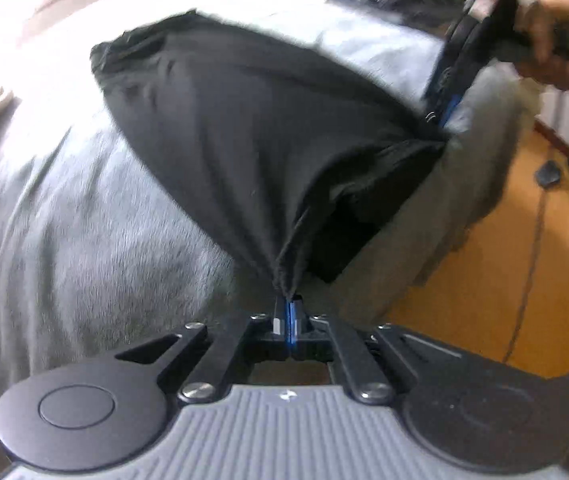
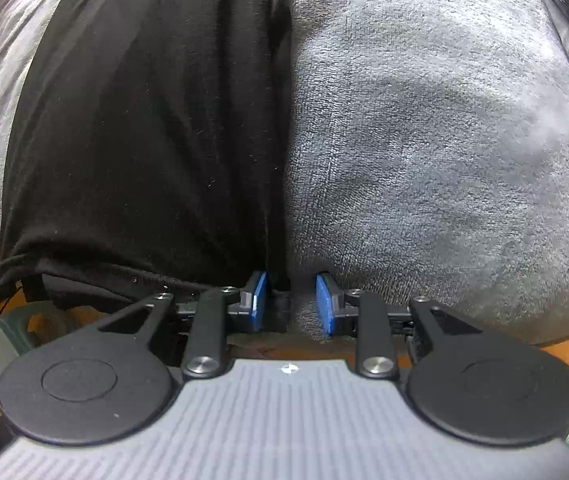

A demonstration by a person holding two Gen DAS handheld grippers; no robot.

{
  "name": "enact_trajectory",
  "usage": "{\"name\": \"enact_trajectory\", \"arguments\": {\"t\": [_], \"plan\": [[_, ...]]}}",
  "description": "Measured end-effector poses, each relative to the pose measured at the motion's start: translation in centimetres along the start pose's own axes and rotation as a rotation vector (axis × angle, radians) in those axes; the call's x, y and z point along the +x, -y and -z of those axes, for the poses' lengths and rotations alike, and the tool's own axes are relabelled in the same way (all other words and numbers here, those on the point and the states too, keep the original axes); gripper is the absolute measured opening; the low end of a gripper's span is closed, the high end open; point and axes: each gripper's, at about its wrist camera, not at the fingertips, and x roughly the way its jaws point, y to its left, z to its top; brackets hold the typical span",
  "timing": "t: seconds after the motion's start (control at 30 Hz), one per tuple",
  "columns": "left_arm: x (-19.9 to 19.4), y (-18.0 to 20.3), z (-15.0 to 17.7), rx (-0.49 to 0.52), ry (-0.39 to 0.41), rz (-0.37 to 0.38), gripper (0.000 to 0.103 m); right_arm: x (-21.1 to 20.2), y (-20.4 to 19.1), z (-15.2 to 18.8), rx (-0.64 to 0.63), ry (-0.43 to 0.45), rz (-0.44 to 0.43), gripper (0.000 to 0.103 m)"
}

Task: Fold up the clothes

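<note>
So the black garment (image 1: 244,128) is lying on a grey fleecy blanket (image 1: 84,220), with its near corner pulled up into a peak by the left tool (image 1: 289,312), which is pinched tight on the fabric. From that corner the cloth fans out wide and runs away from the camera toward the far left, so its long axis goes roughly from the near edge back across the blanket. The right tool (image 1: 440,116) shows up at the garment's right corner in the left view, with a hand (image 1: 552,40) on its handle. In the right wrist view the right tool (image 2: 291,300) has its blue pads (image 2: 259,300) spread apart, a dark fold edge sitting between them, not clamped. There the garment (image 2: 144,120) stretches straight ahead, left of bare blanket (image 2: 424,140). Orange floor (image 1: 504,260) off to the right.
</note>
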Motion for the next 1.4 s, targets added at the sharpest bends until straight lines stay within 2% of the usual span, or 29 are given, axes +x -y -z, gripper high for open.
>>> {"name": "enact_trajectory", "arguments": {"t": [0.17, 0.33, 0.43, 0.53, 0.67, 0.77, 0.93, 1.1, 1.23, 1.3, 1.4], "plan": [[0.1, 0.4, 0.6, 0.052, 0.014, 0.023, 0.0, 0.1, -0.4, 0.6, -0.02, 0.005, 0.0, 0.026], [1.4, 0.2, 0.5, 0.063, 0.024, 0.054, 0.0, -0.3, -0.6, 0.6, -0.025, 0.017, 0.009, 0.026], [0.9, 1.2, 1.0, 0.124, 0.043, 0.076, 0.0, -0.4, -0.6, 0.9, -0.044, 0.026, 0.011, 0.026], [1.4, 2.3, 2.4, 0.174, 0.005, 0.106, 0.0, -0.1, -0.6, 0.7, -0.038, 0.023, 0.014, 0.026], [0.7, 3.6, 4.0, 0.236, -0.013, 0.101, 0.0, 0.0, -0.9, 0.9, -0.044, 0.031, 0.021, 0.026], [-0.9, 3.6, 3.0, 0.225, 0.039, 0.061, 0.004, -0.3, -1.3, 1.4, -0.042, 0.043, 0.011, 0.026], [-2.7, 3.8, -0.3, 0.245, 0.188, -0.018, 0.025, -1.0, -1.8, 3.2, -0.055, 0.077, 0.019, 0.027], [-1.8, 4.6, -1.9, 0.305, 0.234, -0.05, 0.031, -5.5, -3.6, 5.8, -0.189, 0.236, 0.075, 0.027], [-0.3, 5.1, -2.2, 0.379, 0.213, -0.092, 0.031, -6.7, -5.6, 6.5, -0.402, 0.342, -0.016, 0.027], [0.5, 5.4, -2.2, 0.399, 0.193, -0.098, 0.031, -5.7, -7.5, 6.0, -0.541, 0.357, -0.056, 0.027], [1.6, 5.6, -1.8, 0.437, 0.179, -0.101, 0.031, -4.8, -10.4, 6.6, -0.744, 0.359, -0.066, 0.027]]}}
